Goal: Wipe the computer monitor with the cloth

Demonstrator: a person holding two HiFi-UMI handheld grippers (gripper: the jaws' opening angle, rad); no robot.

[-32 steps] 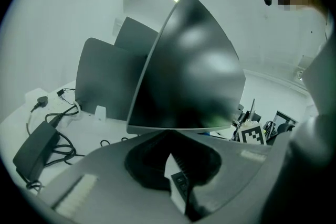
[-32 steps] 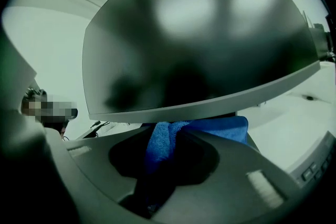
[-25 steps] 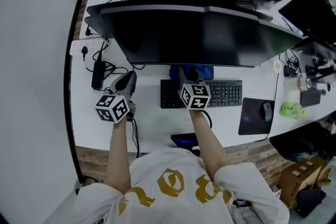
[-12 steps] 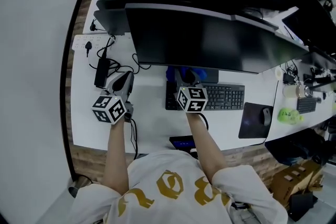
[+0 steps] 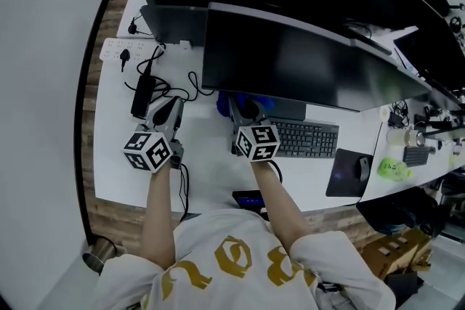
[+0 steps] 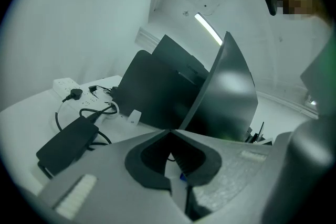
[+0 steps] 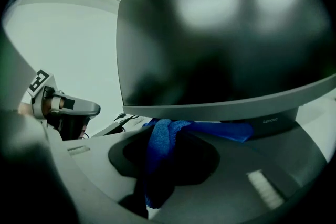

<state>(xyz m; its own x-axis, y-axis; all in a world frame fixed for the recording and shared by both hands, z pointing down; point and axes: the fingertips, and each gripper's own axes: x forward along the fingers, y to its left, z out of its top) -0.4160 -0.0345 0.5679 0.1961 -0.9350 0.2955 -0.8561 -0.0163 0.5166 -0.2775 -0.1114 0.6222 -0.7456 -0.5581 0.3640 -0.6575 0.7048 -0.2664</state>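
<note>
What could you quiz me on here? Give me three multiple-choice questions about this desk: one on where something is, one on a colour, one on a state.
1. Where does the mouse lie?
A) held in a gripper
B) on the dark mouse pad
C) upside down on a chair

2. What colour is the cloth?
A) white
B) yellow
C) blue

3. How do the jaws of the left gripper stand?
A) together, on nothing
B) wide apart
C) clamped on the cloth

Answers:
1 B: the head view shows it on the pad, right of the keyboard.
2 C: blue folds sit in the right gripper.
3 A: in the left gripper view the tips meet with nothing between them.
</note>
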